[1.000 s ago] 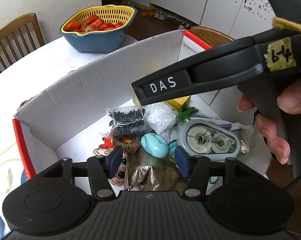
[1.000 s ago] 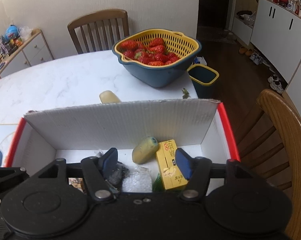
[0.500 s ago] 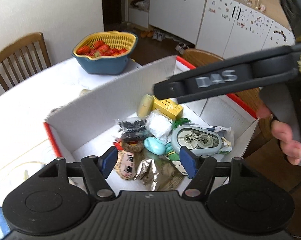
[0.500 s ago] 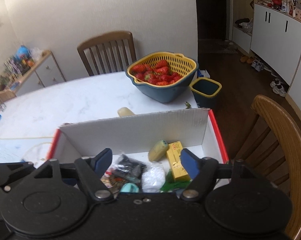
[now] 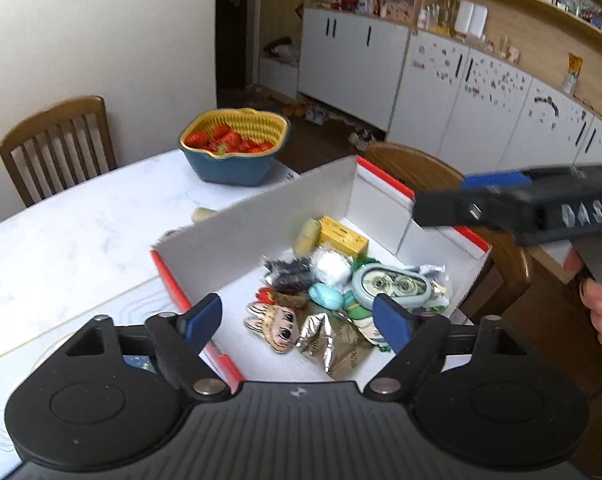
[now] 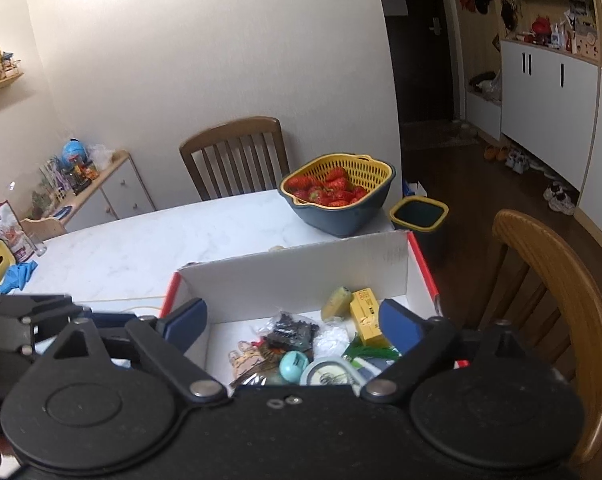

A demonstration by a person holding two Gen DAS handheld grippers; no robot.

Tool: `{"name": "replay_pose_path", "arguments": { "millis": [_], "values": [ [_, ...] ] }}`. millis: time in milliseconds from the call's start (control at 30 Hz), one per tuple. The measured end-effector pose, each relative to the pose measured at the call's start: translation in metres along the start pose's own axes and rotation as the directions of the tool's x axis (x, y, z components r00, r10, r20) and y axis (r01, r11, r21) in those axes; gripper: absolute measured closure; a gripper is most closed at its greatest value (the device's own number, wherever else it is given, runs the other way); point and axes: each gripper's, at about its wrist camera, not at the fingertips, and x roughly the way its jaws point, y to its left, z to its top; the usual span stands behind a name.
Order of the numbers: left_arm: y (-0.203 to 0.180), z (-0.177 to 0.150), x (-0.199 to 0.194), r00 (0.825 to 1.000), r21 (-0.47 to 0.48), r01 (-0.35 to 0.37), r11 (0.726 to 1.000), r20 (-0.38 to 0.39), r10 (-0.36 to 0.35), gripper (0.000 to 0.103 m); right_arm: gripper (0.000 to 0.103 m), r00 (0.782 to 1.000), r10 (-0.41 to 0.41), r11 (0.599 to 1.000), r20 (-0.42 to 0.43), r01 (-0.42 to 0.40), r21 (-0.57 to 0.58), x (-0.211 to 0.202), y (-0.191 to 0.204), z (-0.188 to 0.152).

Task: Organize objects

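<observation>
A white cardboard box with red edges (image 5: 261, 224) (image 6: 301, 276) sits at the table's near right edge. It holds several small things: a yellow carton (image 5: 343, 236) (image 6: 366, 312), a correction tape dispenser (image 5: 389, 284), a teal egg shape (image 5: 326, 295) (image 6: 293, 364), a cartoon face sticker (image 5: 275, 324) and a foil packet (image 5: 333, 344). My left gripper (image 5: 297, 318) is open and empty, high above the box. My right gripper (image 6: 293, 322) is open and empty, also above the box; its side shows in the left wrist view (image 5: 517, 206).
A blue bowl with a yellow strainer of strawberries (image 5: 235, 146) (image 6: 337, 192) stands at the table's far edge. Wooden chairs stand behind the table (image 6: 237, 156) and right of the box (image 6: 553, 280). A small bin (image 6: 419, 212) is on the floor. A blue cloth (image 6: 19, 276) lies at the left.
Both grippers have lifted up and back from the box, so it looks smaller and more of the room shows. Both stay open and empty.
</observation>
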Motion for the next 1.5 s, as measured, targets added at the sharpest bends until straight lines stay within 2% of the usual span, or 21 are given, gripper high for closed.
{"name": "replay_pose_path", "arguments": {
  "millis": [100, 167, 233, 533, 767, 1500],
  "values": [
    [0.005, -0.002, -0.011, 1.0, -0.012, -0.01, 1.0, 0.02, 0.01, 0.014, 0.005, 1.0, -0.004, 1.0, 0.019, 0.005, -0.018, -0.009, 0.009, -0.008],
    [0.007, -0.004, -0.018, 0.999, -0.014, -0.015, 1.0, 0.038, 0.015, 0.004, 0.003, 0.999, -0.004, 1.0, 0.031, 0.005, -0.029, -0.015, 0.016, -0.014],
    [0.008, -0.006, -0.026, 0.998, -0.013, -0.022, 1.0, 0.062, 0.023, 0.0, 0.002, 0.999, -0.001, 0.999, 0.043, 0.002, -0.036, -0.02, 0.022, -0.019],
    [0.015, -0.015, -0.059, 0.993, -0.041, -0.015, 0.999, 0.118, 0.019, 0.0, 0.001, 0.994, -0.021, 0.999, 0.107, 0.025, -0.033, -0.051, 0.045, -0.037],
    [0.02, -0.025, -0.076, 0.992, -0.068, 0.013, 0.998, 0.127, -0.004, 0.0, 0.001, 0.99, -0.047, 0.998, 0.133, 0.051, -0.024, -0.07, 0.059, -0.051],
    [0.015, -0.047, -0.09, 0.992, -0.038, 0.029, 0.999, 0.124, -0.024, 0.0, 0.001, 0.987, -0.096, 0.995, 0.13, 0.095, 0.013, -0.084, 0.083, -0.079]
  ]
}}
